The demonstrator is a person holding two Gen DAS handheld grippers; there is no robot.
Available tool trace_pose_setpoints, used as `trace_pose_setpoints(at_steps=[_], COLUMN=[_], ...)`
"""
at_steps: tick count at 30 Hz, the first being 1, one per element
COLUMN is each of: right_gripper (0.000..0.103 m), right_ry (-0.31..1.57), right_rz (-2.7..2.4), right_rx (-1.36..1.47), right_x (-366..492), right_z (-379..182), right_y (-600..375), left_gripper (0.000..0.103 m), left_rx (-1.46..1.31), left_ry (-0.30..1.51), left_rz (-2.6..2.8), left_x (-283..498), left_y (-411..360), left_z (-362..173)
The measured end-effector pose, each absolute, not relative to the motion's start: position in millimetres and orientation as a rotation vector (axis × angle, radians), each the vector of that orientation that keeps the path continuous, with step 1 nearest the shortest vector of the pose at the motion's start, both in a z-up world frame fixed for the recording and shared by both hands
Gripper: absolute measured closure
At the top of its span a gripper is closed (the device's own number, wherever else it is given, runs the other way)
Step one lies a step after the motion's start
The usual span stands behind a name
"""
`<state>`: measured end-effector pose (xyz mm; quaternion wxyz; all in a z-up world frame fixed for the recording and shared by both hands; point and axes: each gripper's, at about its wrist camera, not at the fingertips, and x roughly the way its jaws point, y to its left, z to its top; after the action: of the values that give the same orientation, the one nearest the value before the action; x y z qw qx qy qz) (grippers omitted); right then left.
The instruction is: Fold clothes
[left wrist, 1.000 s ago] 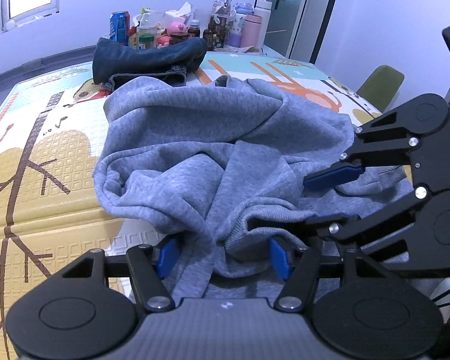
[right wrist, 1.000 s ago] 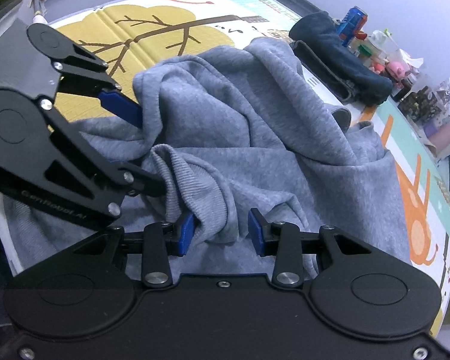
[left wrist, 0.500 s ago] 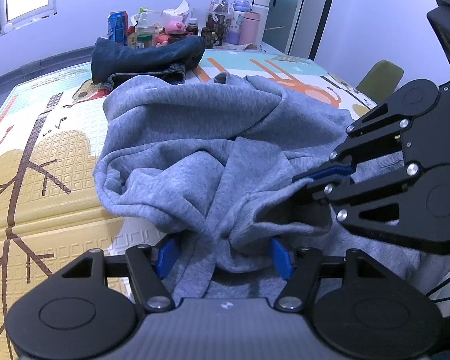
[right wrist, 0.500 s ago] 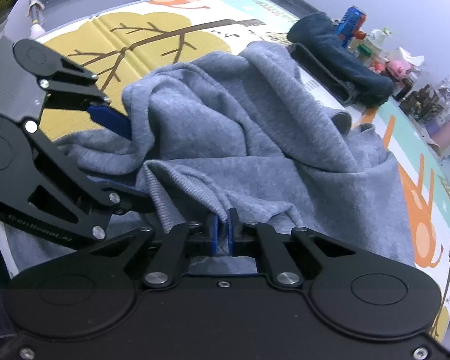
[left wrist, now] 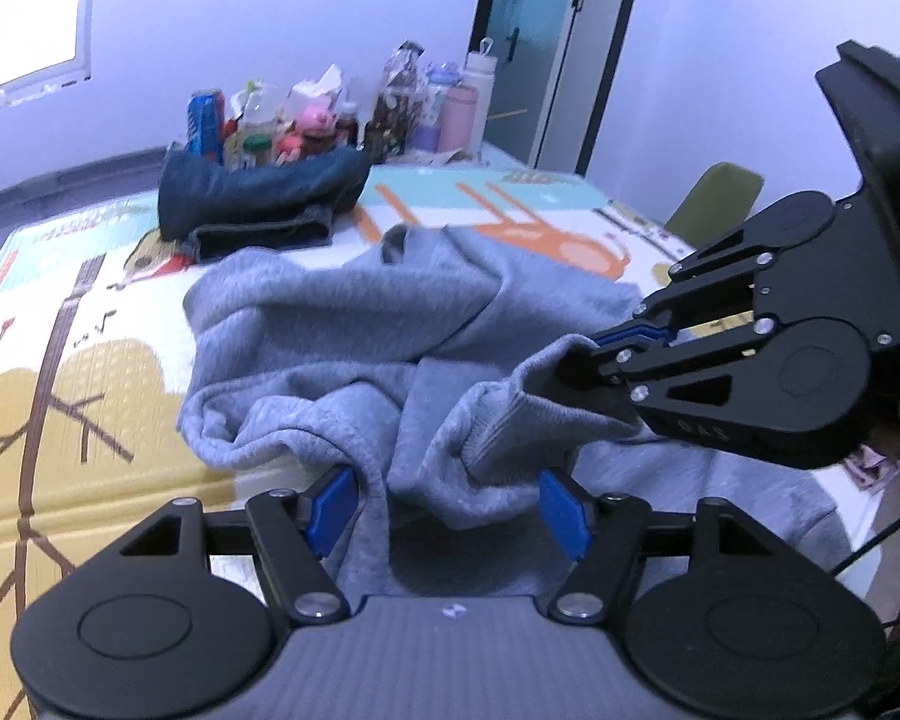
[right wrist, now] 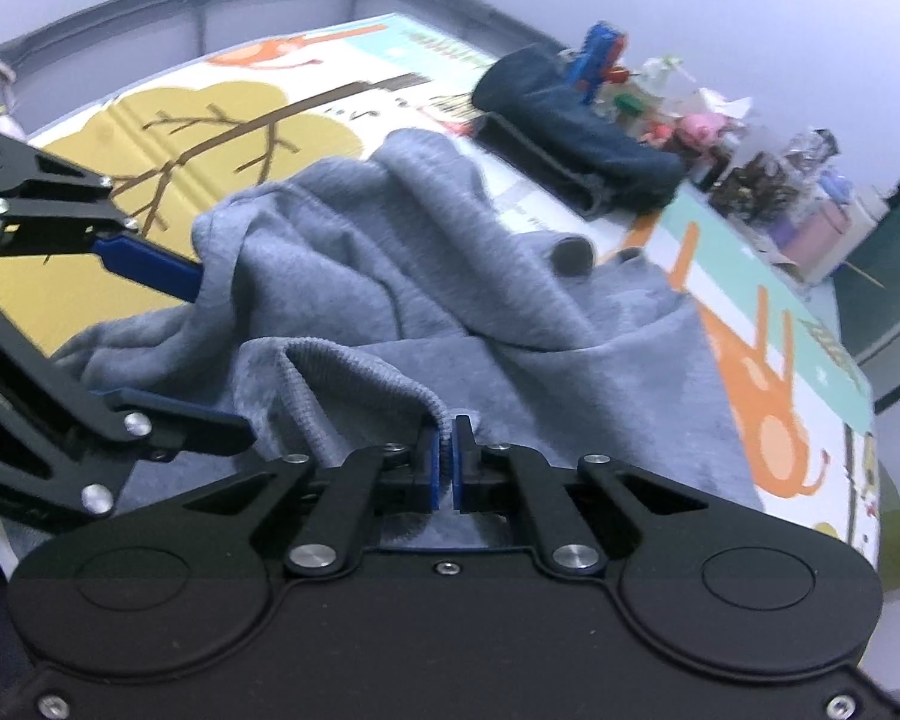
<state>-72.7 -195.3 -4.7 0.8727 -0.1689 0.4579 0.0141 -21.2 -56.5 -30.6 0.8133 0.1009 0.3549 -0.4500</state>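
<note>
Sweatshirt [left wrist: 342,324], grey and crumpled, lies on a cartoon-print mat [left wrist: 60,372] covering the bench, with dark folded jeans [left wrist: 258,192] beyond it and a cluster of bottles [left wrist: 342,114] at the far edge. Left hand-held gripper [left wrist: 447,501] has just been opening; its jaws stand wide with bunched cloth between them, the pads not pressing it. Right hand-held gripper [right wrist: 447,456] has pinched tight on the ribbed hem [right wrist: 354,372].

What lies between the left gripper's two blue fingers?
A bunched fold of the grey sweatshirt sits between the left gripper fingers, seen in the left wrist view.
</note>
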Motion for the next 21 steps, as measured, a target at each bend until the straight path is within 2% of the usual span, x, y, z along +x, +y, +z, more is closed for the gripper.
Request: trace_pose_setpoints(at_steps=[4,7,12,21], right_gripper=[0.1,0.1,0.1,0.101], right_ry=[0.918,0.879,0.811,0.724], right_rz=[-0.027,-0.066,-0.112,-0.192], right_rx=[-0.334,-0.32,-0.303,-0.245], right_x=[-79,-85,-95,-112], right_z=[13,27,47,75], right_y=[-208,-223,-258,-348], left_gripper=[0.031,0.026,0.026,0.026], left_rx=[0.202,0.21,0.238,0.2], left_ry=[0.704,0.655,0.612,0.712], left_rz=[-1.013,-1.036,-1.044,-0.94], left_x=[-32,-44,-63,-71], left_y=[-58,-66,-96,-169], left_z=[-13,0,10,8])
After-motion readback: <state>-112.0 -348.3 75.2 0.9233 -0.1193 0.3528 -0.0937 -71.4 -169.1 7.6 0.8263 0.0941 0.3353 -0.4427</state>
